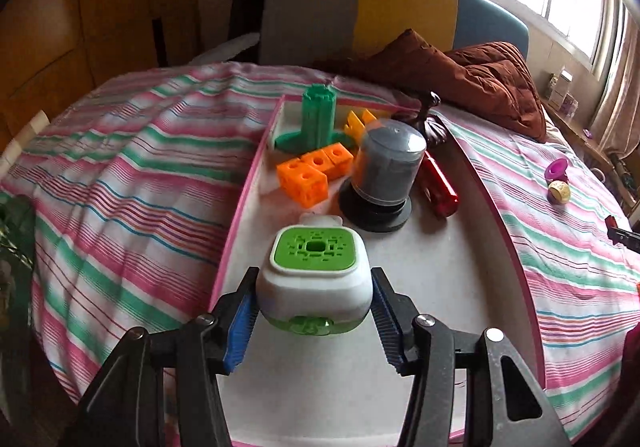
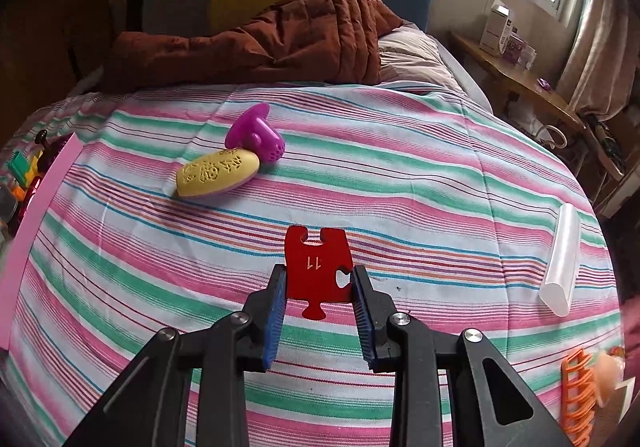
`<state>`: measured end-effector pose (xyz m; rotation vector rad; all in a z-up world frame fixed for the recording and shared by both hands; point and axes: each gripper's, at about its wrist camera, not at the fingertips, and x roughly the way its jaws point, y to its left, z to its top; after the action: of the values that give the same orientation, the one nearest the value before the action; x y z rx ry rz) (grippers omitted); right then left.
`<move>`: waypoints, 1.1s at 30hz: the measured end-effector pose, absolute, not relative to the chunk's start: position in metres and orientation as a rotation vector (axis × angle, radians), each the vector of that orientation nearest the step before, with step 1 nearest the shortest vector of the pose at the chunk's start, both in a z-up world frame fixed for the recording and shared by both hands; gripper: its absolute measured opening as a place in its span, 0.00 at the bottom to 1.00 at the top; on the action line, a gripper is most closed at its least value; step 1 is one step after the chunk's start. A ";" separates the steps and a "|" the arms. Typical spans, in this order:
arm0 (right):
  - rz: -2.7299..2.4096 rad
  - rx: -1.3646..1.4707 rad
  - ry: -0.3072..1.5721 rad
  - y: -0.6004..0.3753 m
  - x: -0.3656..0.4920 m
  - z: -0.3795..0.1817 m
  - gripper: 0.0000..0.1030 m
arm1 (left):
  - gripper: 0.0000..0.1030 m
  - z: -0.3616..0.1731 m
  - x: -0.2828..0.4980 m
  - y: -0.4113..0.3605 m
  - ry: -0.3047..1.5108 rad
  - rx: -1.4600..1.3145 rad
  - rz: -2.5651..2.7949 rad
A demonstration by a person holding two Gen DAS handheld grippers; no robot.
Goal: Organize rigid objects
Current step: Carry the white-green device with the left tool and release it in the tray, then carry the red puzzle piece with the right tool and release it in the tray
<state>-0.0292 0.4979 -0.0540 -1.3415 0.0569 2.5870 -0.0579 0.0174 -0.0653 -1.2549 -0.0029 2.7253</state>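
**Over tray and bed: both tools carrying a load**

On the near end of the pink-rimmed tray (image 1: 440, 287), the white-and-green box (image 1: 316, 287) sits with its green grille face turned up and its wider span running crosswise, side to side between the pads. The left tool (image 1: 314, 279) stands wide, almost as far apart as it goes, and both blue pads lie against the box's rounded white flanks. It's a squat white shell with a clear green base. Further along the tray stand a grey domed canister (image 1: 386, 167), orange cubes (image 1: 312, 175), a green tower (image 1: 318, 115) and a red tube (image 1: 438, 183).

Now the right side: the red puzzle piece (image 2: 316, 267) juts straight ahead out of the right tool (image 2: 320, 271), flat face up, one tab pointing back towards the camera. That tool is drawn narrow, pads pinching the piece's two side edges above the striped bedspread (image 2: 400, 187). It's a thin plate, marked "11", which reads upside down. Ahead on the bed lie a yellow oval (image 2: 218, 173) and a purple piece (image 2: 256, 135), touching.
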 end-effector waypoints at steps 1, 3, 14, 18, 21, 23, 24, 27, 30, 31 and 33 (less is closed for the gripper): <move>2.588 -1.341 0.055 0.498 -0.029 -0.054 0.31 | 0.53 -0.065 -0.055 0.017 -0.001 -1.241 2.737; 2.588 -1.341 0.058 0.498 -0.029 -0.054 0.31 | 0.53 -0.062 -0.052 0.015 -0.006 -1.214 2.758; 2.579 -1.338 0.057 0.499 -0.028 -0.055 0.31 | 0.52 -0.060 -0.069 0.018 0.043 -1.215 2.787; 2.578 -1.335 0.054 0.500 -0.028 -0.055 0.31 | 0.52 -0.053 -0.055 0.019 0.031 -1.203 2.801; 2.578 -1.342 0.041 0.498 -0.029 -0.056 0.31 | 0.52 -0.045 -0.040 0.019 0.021 -1.133 2.803; 2.590 -1.337 0.035 0.496 -0.028 -0.055 0.31 | 0.52 -0.042 -0.033 0.019 0.002 -1.097 2.785; 2.595 -1.337 0.036 0.496 -0.028 -0.055 0.31 | 0.52 -0.042 -0.031 0.019 -0.009 -1.090 2.772; 2.599 -1.360 0.009 0.490 -0.029 -0.056 0.31 | 0.52 -0.044 -0.027 0.023 -0.004 -1.128 2.729; 2.605 -1.398 -0.006 0.480 -0.031 -0.056 0.31 | 0.52 -0.047 -0.024 0.027 0.007 -1.150 2.694; 2.615 -1.409 -0.020 0.474 -0.030 -0.054 0.31 | 0.52 -0.048 -0.024 0.028 0.015 -1.157 2.683; 2.647 -1.424 -0.006 0.463 -0.029 -0.051 0.31 | 0.52 -0.050 -0.022 0.030 0.025 -1.168 2.670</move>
<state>-0.0293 0.4631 -0.0512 -1.4239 -0.0059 2.6470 -0.0219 0.0302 -0.0498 -1.1678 0.0252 2.6697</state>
